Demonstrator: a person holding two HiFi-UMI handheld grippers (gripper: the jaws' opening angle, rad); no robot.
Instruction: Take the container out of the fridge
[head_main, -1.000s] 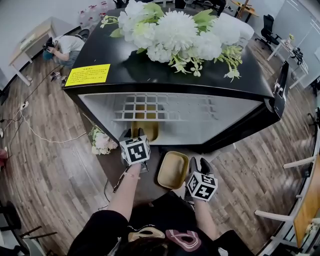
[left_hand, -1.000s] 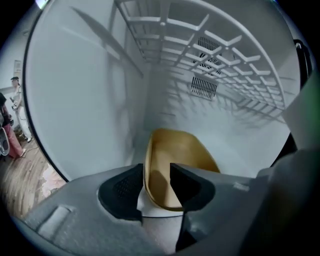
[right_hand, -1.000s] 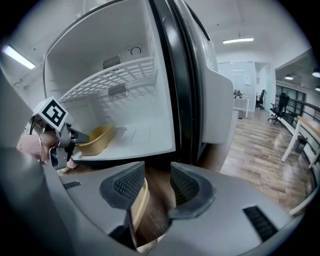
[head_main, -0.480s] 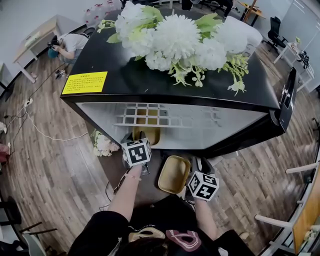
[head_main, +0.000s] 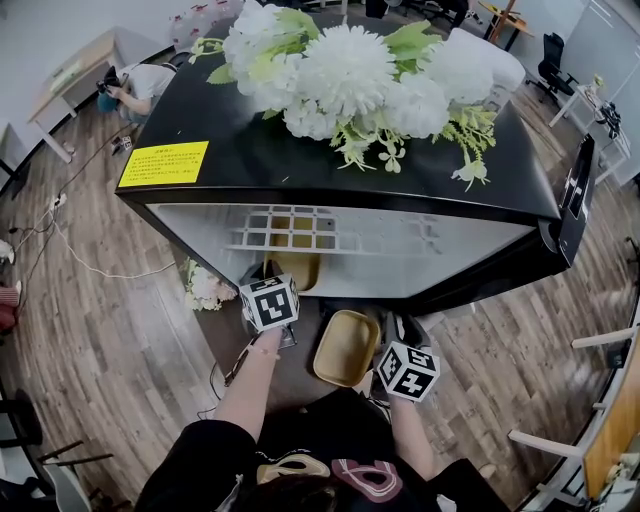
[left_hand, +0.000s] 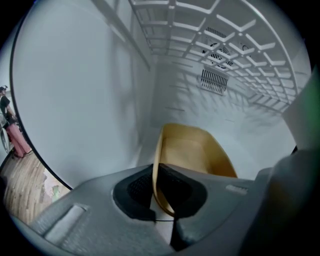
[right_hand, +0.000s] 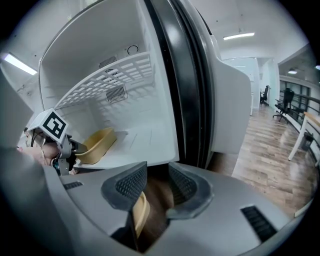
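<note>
Now the left claw (left_hand: 159, 194) has just closed its jaws onto the near rim of the shallow tan plastic container (left_hand: 192, 150). The container sits just ahead of the claw on the floor of the white fridge (left_hand: 75, 100), under the white grid shelf (left_hand: 240, 40). The pinch takes one thin wall only, so the tub may pivot, slip free or snag at the opening when drawn back. The right claw (right_hand: 152, 187), jaws apart but lately narrowing, has a second tan container's (right_hand: 141, 212) rim between them, unpressed

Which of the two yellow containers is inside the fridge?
The container under the white wire shelf, on the floor of the fridge; the other container sits outside, in front of it.
</note>
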